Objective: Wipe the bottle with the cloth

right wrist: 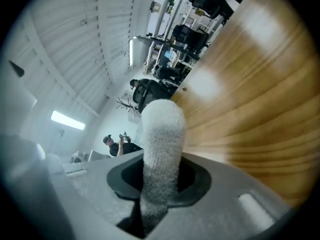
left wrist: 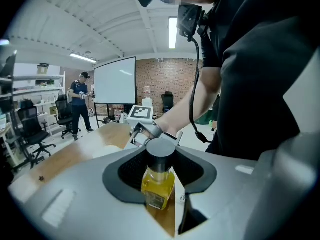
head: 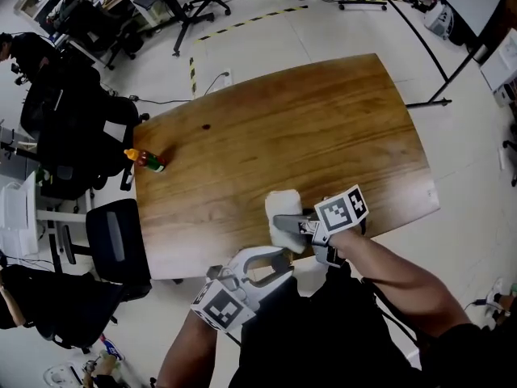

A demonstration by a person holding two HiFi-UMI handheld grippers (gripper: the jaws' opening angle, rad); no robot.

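A small yellow bottle point(left wrist: 158, 181) with a black cap stands upright between the jaws of my left gripper point(left wrist: 159, 176), which is shut on it. In the head view this gripper point(head: 277, 263) hovers just off the table's near edge, and the bottle itself is hidden there. My right gripper point(head: 284, 221) is shut on a white fluffy cloth point(head: 284, 213) over the near edge of the wooden table point(head: 323, 128). In the right gripper view the cloth point(right wrist: 161, 144) sticks up as a thick fold from between the jaws. The two grippers are close together, a short way apart.
A second small bottle point(head: 145, 160) with an orange cap lies near the table's left edge. Black office chairs point(head: 117, 245) stand to the left of the table. A person point(left wrist: 80, 101) stands far off by a projection screen.
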